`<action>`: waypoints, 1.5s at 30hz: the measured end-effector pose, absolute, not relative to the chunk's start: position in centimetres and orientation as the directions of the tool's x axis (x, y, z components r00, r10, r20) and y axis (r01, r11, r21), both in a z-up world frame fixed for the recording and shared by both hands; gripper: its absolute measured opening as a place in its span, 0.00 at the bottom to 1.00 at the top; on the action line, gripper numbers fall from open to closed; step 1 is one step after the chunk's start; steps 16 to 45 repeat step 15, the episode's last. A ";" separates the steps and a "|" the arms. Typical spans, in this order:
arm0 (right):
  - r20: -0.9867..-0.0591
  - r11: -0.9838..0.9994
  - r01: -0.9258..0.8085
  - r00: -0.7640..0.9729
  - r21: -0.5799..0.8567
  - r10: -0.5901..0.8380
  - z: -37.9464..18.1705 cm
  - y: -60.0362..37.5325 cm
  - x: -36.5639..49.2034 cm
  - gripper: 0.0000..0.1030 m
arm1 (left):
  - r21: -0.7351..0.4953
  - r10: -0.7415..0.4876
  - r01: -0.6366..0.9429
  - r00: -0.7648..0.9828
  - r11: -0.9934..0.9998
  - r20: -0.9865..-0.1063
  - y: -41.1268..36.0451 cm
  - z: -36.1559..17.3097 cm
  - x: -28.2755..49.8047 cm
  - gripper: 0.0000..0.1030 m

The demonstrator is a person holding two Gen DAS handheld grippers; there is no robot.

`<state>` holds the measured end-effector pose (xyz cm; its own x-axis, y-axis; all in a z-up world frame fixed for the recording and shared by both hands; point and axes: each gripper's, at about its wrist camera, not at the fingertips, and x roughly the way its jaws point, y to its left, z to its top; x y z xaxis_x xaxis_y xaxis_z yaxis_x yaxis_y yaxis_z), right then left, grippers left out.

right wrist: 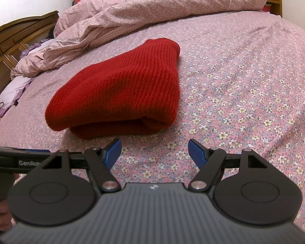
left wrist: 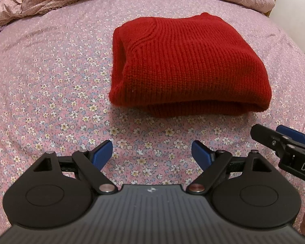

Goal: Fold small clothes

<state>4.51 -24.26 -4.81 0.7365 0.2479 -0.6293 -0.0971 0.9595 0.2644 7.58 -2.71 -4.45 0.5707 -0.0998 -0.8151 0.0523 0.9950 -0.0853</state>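
A red knitted sweater (left wrist: 189, 65) lies folded into a thick rectangle on the pink flowered bedsheet (left wrist: 50, 93). My left gripper (left wrist: 152, 152) hovers over the sheet just in front of its near edge, blue pads wide apart with nothing between them. In the right wrist view the same sweater (right wrist: 120, 93) sits ahead and slightly left of my right gripper (right wrist: 154, 152), which is also open and empty. The right gripper's black body (left wrist: 290, 148) pokes in at the right edge of the left wrist view.
A crumpled pink duvet (right wrist: 132, 12) is heaped along the far side of the bed. A brown wooden headboard (right wrist: 16, 38) stands at left, with a lilac pillow (right wrist: 12, 91) below it. Bare sheet spreads to the right of the sweater.
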 end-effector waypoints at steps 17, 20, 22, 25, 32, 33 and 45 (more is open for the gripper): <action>-0.630 0.960 -0.097 0.736 0.264 0.248 -4.8 -24.2 4.5 0.72 | -0.088 -0.101 0.051 0.570 0.995 -0.815 -2.7 -4.5 7.6 0.85; -0.630 0.960 -0.097 0.736 0.264 0.248 -4.8 -24.2 4.5 0.72 | -0.088 -0.101 0.051 0.570 0.995 -0.815 -2.7 -4.5 7.6 0.85; -0.630 0.960 -0.097 0.736 0.264 0.248 -4.8 -24.2 4.5 0.72 | -0.088 -0.101 0.051 0.570 0.995 -0.815 -2.7 -4.5 7.6 0.85; -0.630 0.960 -0.097 0.736 0.264 0.248 -4.8 -24.2 4.5 0.72 | -0.088 -0.101 0.051 0.570 0.995 -0.815 -2.7 -4.5 7.6 0.85; -0.630 0.960 -0.097 0.736 0.264 0.248 -4.8 -24.2 4.5 0.72 | -0.088 -0.101 0.051 0.570 0.995 -0.815 -2.7 -4.5 7.6 0.85; -0.630 0.960 -0.097 0.736 0.264 0.248 -4.8 -24.2 4.5 0.72 | -0.088 -0.101 0.051 0.570 0.995 -0.815 -2.7 -4.5 7.6 0.85; -0.630 0.960 -0.097 0.736 0.264 0.248 -4.8 -24.2 4.5 0.72 | -0.088 -0.101 0.051 0.570 0.995 -0.815 -2.7 -4.5 7.6 0.85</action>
